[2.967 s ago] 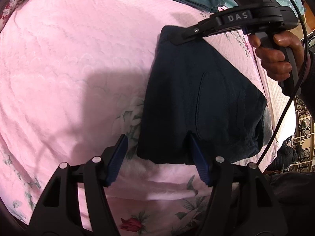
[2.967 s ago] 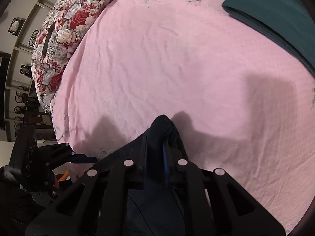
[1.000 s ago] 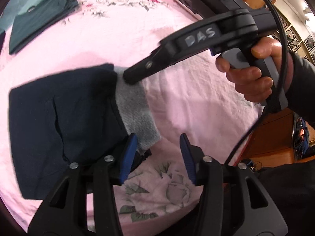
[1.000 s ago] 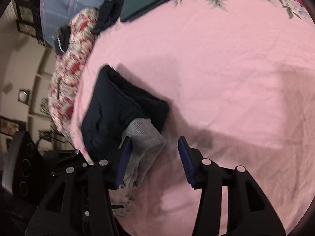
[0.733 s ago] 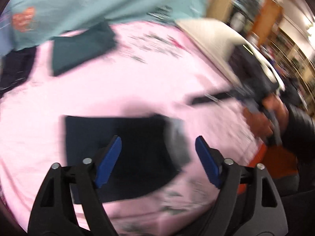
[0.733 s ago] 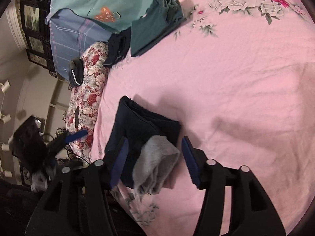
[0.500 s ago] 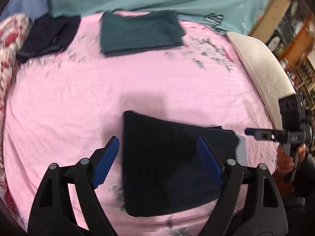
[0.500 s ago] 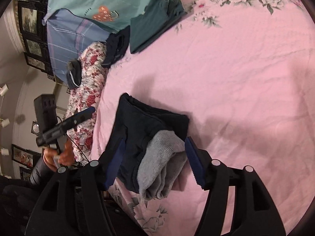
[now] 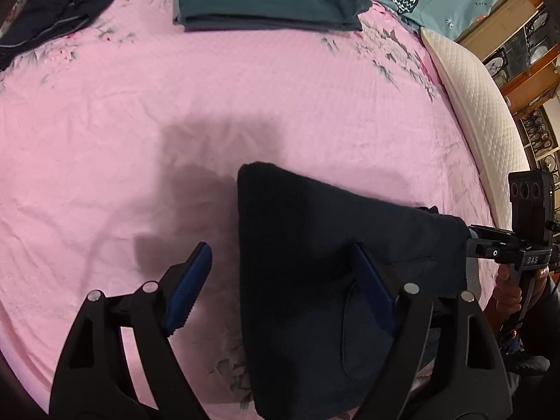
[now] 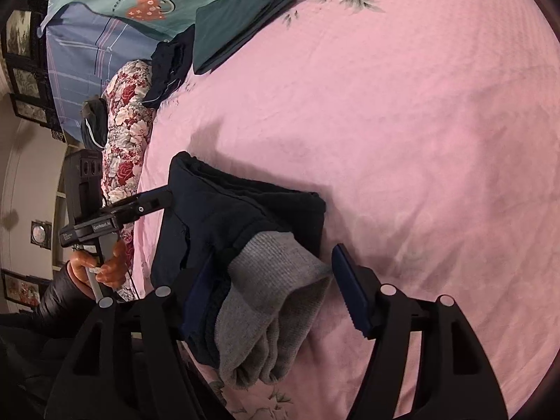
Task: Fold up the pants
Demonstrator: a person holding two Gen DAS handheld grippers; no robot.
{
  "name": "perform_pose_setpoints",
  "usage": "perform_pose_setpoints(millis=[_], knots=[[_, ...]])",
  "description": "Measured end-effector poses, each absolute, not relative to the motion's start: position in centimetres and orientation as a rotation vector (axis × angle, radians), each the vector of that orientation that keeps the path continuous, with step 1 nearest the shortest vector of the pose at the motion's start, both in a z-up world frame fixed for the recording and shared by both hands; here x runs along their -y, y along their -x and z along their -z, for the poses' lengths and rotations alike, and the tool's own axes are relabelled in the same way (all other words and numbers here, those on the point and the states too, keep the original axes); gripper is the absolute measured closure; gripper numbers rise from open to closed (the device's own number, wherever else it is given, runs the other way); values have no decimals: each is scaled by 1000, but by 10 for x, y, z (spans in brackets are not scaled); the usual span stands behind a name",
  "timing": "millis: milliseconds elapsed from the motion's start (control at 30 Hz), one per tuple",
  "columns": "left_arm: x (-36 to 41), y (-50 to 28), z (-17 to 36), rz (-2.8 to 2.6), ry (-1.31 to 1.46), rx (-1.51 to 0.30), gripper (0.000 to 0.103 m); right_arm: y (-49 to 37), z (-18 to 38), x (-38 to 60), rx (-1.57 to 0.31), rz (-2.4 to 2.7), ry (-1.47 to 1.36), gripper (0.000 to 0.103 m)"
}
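We had the folded navy pants (image 9: 315, 245) lying near the pink bed's (image 9: 105, 122) front edge. Our left gripper (image 9: 280, 287) hung wide open, empty, astride their fold; our right gripper (image 10: 276, 290), jaws just opening, loosely straddled the grey cuffs (image 10: 273, 287), gripping nothing.

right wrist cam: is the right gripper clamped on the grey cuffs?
No. The right gripper stands open, its blue pads astride the grey cuffs of the folded pants without pressing on them.
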State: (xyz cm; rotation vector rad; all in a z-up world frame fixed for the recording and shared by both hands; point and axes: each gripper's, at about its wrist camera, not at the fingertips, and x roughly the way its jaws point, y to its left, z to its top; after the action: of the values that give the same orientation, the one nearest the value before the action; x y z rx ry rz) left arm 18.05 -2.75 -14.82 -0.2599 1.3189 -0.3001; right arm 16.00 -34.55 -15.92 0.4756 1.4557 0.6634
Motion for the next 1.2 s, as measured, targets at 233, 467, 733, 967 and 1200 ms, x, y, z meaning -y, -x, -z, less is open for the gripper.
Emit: perform_pose_setpoints(millis=[233, 467, 733, 967, 1200], knots=[[33, -189, 157, 319, 287, -1348, 19, -162, 177, 336, -1469, -692, -592, 26], [35, -193, 161, 344, 274, -1358, 18, -165, 177, 326, -1446, -730, -588, 20], [37, -196, 165, 359, 272, -1361, 15, -162, 171, 316, -1459, -702, -487, 20], [37, -196, 170, 376, 302, -1349, 14, -159, 169, 315, -1460, -655, -421, 32], [47, -193, 168, 446, 329, -1325, 26, -155, 166, 316, -1441, -616, -397, 50]])
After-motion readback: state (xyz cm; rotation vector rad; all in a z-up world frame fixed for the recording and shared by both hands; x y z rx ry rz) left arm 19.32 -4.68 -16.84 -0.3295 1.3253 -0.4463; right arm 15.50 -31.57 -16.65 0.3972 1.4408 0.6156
